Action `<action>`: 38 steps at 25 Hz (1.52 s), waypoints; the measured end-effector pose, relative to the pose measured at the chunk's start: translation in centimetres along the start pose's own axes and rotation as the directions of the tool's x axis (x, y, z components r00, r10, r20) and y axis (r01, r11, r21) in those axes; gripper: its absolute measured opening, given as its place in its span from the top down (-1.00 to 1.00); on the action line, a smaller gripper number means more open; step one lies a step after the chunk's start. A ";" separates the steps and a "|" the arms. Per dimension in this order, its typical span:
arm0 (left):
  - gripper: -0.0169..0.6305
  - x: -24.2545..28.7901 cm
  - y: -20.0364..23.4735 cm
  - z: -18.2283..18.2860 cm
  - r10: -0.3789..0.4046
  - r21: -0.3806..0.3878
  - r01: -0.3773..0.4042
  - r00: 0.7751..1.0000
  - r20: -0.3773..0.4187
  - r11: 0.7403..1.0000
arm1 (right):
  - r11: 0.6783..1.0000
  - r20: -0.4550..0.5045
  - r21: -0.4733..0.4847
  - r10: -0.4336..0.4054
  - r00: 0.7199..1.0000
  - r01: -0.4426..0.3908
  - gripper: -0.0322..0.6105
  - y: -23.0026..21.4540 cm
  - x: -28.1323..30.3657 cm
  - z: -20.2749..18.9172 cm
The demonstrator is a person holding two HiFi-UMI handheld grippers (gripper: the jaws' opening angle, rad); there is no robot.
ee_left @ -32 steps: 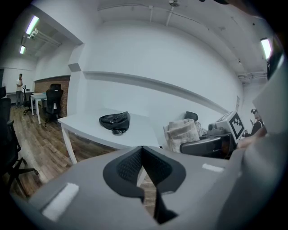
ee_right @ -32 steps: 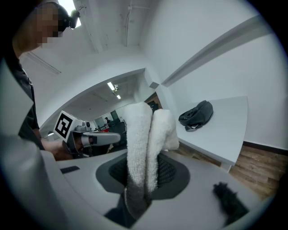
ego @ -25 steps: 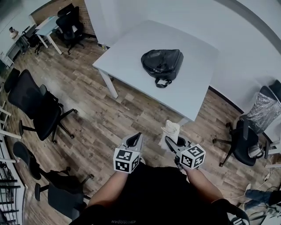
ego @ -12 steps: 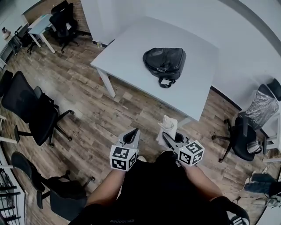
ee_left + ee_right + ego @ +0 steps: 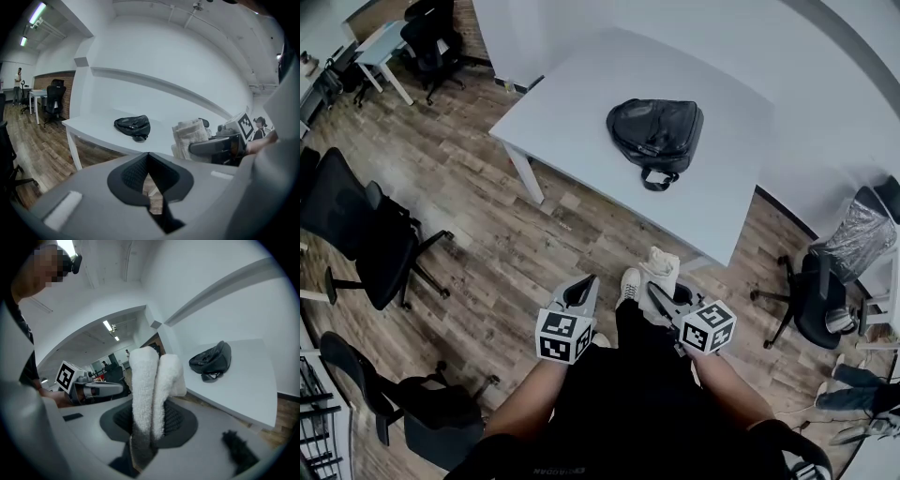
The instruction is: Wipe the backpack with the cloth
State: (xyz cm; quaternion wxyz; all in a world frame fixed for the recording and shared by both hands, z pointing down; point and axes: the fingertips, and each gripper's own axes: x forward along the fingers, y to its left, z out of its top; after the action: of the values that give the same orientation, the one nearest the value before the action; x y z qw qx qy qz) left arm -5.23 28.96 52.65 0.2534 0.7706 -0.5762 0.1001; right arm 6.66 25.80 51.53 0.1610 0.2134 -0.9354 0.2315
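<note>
grips a folded white cloth (image 5: 150, 385) in the right tool (image 5: 149, 425), jaws pressed onto its lower end, two thick folds standing up past the tips. shows the same from the head view: right tool (image 5: 662, 296) low in front of the body, cloth (image 5: 662, 269) poking up beyond it. keeps the left tool (image 5: 149, 174) pressed together on nothing, pads meeting along a line, though possibly with a thin slit low down where the wood shows through. holds the left tool (image 5: 584, 289) just beside the right, both over the wooden floor (image 5: 487, 234), a pale shoe (image 5: 628, 284) between them. finds the black backpack (image 5: 654, 131) well ahead, lying flat on the white worktop (image 5: 572, 122), handle loop toward the near edge, apart from both tools. passes dark office chairs (image 5: 356, 220) off to the left.
</note>
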 end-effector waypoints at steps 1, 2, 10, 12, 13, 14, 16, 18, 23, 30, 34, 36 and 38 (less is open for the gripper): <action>0.93 0.2 0.1 0.1 -0.001 0.004 0.001 1.000 -0.005 1.000 | 1.000 -0.002 0.001 0.008 1.000 -0.008 0.61 -0.2 0.5 0.2; 0.93 0.4 0.3 0.3 0.001 0.008 -0.001 1.000 -0.008 1.000 | 1.000 -0.003 -0.002 0.018 1.000 -0.018 0.61 -0.3 1.1 0.6; 0.93 3.2 4.7 3.2 0.073 0.007 -0.073 0.997 -0.003 0.997 | 0.997 0.001 -0.015 0.078 0.997 -0.078 0.61 -2.6 5.3 3.6; 0.93 4.4 5.0 3.9 0.069 0.009 -0.069 0.998 -0.009 0.998 | 0.997 0.004 -0.006 0.077 0.997 -0.077 0.61 -3.6 5.8 4.3; 0.93 5.2 5.0 4.3 0.065 0.010 -0.065 0.998 -0.013 0.998 | 0.997 0.004 0.000 0.074 0.997 -0.074 0.61 -4.3 6.0 4.6; 0.93 5.9 5.0 4.6 0.060 0.010 -0.060 0.998 -0.017 0.998 | 0.997 0.004 0.007 0.071 0.997 -0.071 0.61 -5.0 6.2 4.9; 0.93 7.5 5.0 5.4 0.047 0.011 -0.047 0.999 -0.025 0.999 | 0.998 0.003 0.017 0.062 0.998 -0.062 0.61 -6.4 6.5 5.5; 0.93 9.1 4.9 6.3 0.030 0.016 -0.029 0.999 -0.032 0.999 | 0.998 0.006 0.027 0.051 0.999 -0.051 0.61 -7.8 6.9 6.2; 0.93 13.0 4.9 8.7 0.003 0.039 -0.001 0.999 -0.048 0.999 | 0.998 0.022 0.055 0.026 0.999 -0.027 0.61 -11.5 7.6 8.2; 0.93 18.6 4.6 13.5 -0.001 0.064 0.003 1.000 -0.030 0.998 | 0.997 0.039 0.059 0.042 0.998 -0.044 0.61 -16.7 8.3 11.5; 0.93 21.2 4.9 15.7 0.013 0.101 -0.011 1.000 -0.020 0.995 | 0.998 0.070 0.043 0.049 0.996 -0.052 0.61 -19.4 9.3 14.2; 0.93 22.5 5.2 16.7 0.024 0.112 -0.022 1.000 -0.019 0.993 | 0.997 0.090 0.042 0.053 0.994 -0.057 0.61 -20.6 9.7 15.5; 0.93 23.5 5.4 17.6 0.031 0.121 -0.029 0.999 -0.015 0.992 | 0.997 0.100 0.036 0.067 0.993 -0.071 0.61 -21.5 10.1 16.5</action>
State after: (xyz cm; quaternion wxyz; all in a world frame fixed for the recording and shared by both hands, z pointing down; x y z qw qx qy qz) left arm -5.26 -0.73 49.59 0.2096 0.7748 -0.5785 0.1453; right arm 4.91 -2.98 49.55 0.1025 0.1953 -0.9442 0.2446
